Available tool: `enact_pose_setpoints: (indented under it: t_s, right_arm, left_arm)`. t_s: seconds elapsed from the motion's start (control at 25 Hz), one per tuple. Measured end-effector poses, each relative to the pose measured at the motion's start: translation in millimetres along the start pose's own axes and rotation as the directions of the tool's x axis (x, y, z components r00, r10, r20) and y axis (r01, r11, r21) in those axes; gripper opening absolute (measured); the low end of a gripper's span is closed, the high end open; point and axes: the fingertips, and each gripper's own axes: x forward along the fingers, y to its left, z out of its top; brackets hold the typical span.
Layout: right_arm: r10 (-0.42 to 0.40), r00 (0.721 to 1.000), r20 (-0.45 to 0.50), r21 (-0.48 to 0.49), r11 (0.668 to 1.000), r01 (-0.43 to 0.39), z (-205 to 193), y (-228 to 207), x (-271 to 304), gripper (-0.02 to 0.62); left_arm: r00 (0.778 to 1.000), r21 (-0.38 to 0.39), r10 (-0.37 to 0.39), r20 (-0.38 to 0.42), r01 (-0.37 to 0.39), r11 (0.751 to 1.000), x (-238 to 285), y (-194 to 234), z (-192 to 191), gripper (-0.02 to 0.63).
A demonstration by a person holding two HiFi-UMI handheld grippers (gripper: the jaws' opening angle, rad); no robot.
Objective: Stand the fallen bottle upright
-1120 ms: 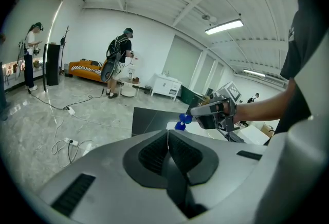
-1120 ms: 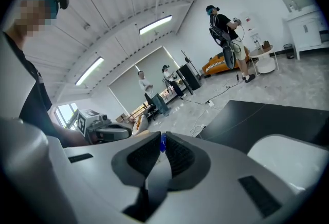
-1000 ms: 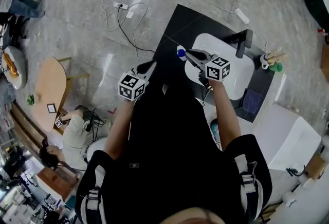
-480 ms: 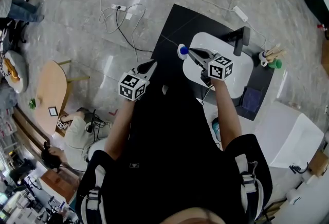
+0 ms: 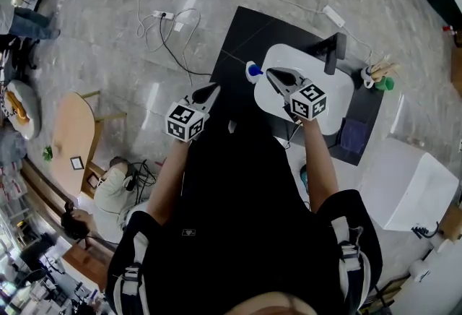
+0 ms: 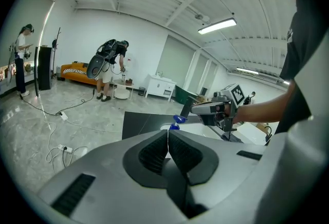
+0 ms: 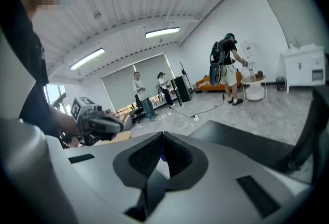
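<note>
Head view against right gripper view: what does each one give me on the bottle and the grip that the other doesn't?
Head view only: the bottle, with its blue cap and pale body, sits at the tip of the right gripper by the left edge of the white tabletop. A cup of sticks stands to the tabletop's right.
Right gripper view only: its pads are closed on a sliver of blue. People stand across the room.
Both: the left gripper, held clear of the bottle, and the black mat.
</note>
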Motion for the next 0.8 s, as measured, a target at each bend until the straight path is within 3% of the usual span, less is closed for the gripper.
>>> enact_pose_setpoints:
  t_s: [0.16,0.4,0.8]
  right_arm:
    - [-0.094,0.995,-0.031,-0.156,0.984,0.088,-8.3,7.6,-15.5,0.060]
    - [-0.147,0.982,-0.118,-0.266,0.957,0.111,-41.9,23.7,-25.2,0.060]
    - [-0.168,0.973,-0.157,-0.290,0.950,0.117,-65.9,35.3,-34.0,0.060]
  left_arm:
    - [1.000,0.017,-0.015,0.005,0.015,1.000,2.7,-4.8,3.1,0.015]
    - [0.999,0.039,-0.046,-0.009,0.046,0.998,7.2,-15.6,0.5,0.015]
    - [0.996,0.056,-0.083,-0.034,0.084,0.995,11.4,-29.8,-7.7,0.015]
